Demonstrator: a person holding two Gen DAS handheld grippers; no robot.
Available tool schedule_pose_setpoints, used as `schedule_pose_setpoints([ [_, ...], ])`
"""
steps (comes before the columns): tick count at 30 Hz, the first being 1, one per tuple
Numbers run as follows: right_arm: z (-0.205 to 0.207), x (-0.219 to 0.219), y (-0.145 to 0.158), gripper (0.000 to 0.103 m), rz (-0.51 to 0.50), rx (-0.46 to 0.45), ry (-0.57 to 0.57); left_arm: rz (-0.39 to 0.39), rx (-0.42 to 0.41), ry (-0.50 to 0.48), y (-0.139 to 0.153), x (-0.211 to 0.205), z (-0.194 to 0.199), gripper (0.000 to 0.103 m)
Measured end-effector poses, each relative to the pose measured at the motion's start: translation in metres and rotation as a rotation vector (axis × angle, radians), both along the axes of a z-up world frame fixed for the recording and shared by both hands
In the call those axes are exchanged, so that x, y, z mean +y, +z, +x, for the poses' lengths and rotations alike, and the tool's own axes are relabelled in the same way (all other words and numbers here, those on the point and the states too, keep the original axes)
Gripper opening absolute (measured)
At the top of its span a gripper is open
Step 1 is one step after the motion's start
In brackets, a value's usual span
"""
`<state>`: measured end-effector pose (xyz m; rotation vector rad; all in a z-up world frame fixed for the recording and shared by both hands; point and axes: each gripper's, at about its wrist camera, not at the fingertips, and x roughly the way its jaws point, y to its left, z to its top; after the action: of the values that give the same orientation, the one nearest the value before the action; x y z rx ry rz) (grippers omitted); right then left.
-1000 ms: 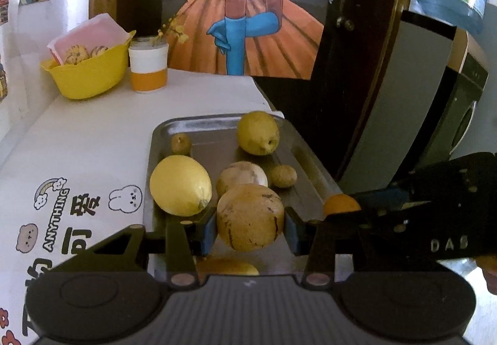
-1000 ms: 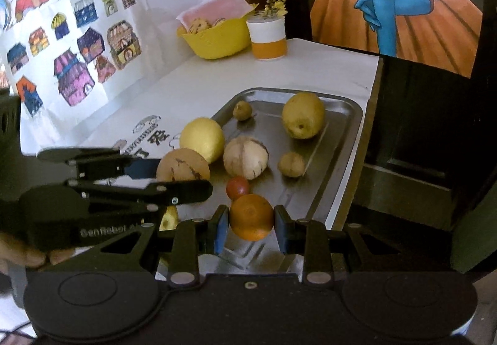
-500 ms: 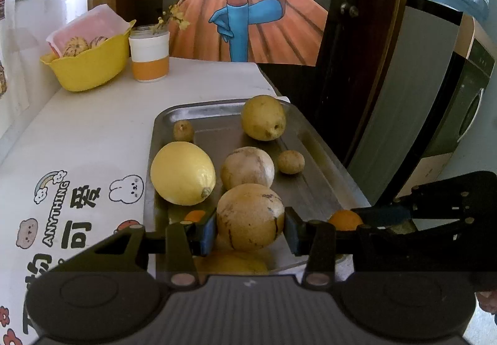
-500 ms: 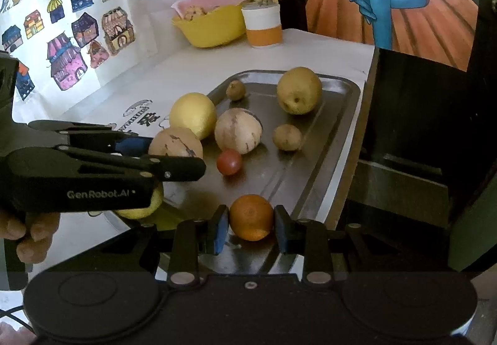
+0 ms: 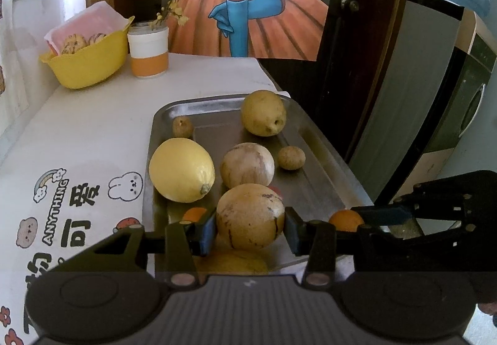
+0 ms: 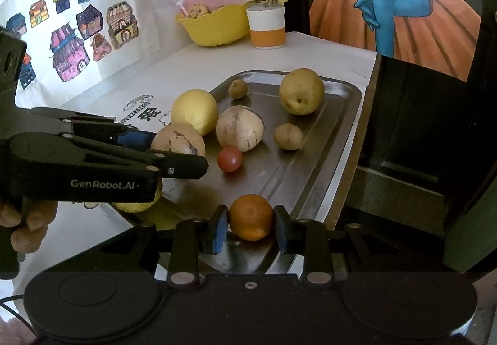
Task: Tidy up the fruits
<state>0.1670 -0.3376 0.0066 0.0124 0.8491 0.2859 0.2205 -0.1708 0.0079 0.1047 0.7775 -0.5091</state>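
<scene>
the speckled tan fruit [image 5: 250, 216] sits pinched between the left gripper [image 5: 250, 225] pads, held just above the near end of the metal tray [image 6: 348, 115]. the orange [image 6: 251, 216] is clamped in the right gripper [image 6: 250, 228], at the tray's near right edge. vs a sec ago both tongs have drawn back toward the near side w/ their fruit, orange now low over the near rim instead of mid-tray. looks like both pieces are being carried off the tray, so sorting is underway, not done. left behind on the tray: big lemon [image 5: 181, 170] on the left, 2nd tan fruit [image 5: 247, 164] in the middle, small red tomato [image 6: 230, 158], pear [image 6: 301, 91] at the far end. yellow bowl [image 5: 88, 63] stands far left, well apart.
</scene>
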Motion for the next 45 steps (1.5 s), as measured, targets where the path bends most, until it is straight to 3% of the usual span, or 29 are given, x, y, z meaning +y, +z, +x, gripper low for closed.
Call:
schedule_pose_setpoints([
  [11,-0.002,0.004,-0.001,0.035,-0.028,-0.021,0.005,-0.012,0.004,0.005,0.000,0.003,-0.001,0.050],
  [17,-0.004,0.005,-0.002,0.040,-0.010,-0.027,-0.009,-0.036,-0.006,0.012,0.003,0.007,-0.004,0.060],
  [24,-0.012,0.005,0.003,0.060,0.041,-0.053,-0.037,-0.096,-0.029,0.053,0.013,0.018,-0.009,0.074],
  [32,-0.021,0.005,0.013,0.081,0.065,-0.097,-0.081,-0.138,-0.073,0.118,0.026,0.034,-0.017,0.101],
  [40,-0.040,0.007,0.024,0.100,0.086,-0.174,-0.156,-0.166,-0.133,0.187,0.037,0.059,-0.032,0.102],
  [45,-0.057,0.012,0.037,0.102,0.109,-0.247,-0.217,-0.177,-0.173,0.220,0.043,0.073,-0.045,0.102],
])
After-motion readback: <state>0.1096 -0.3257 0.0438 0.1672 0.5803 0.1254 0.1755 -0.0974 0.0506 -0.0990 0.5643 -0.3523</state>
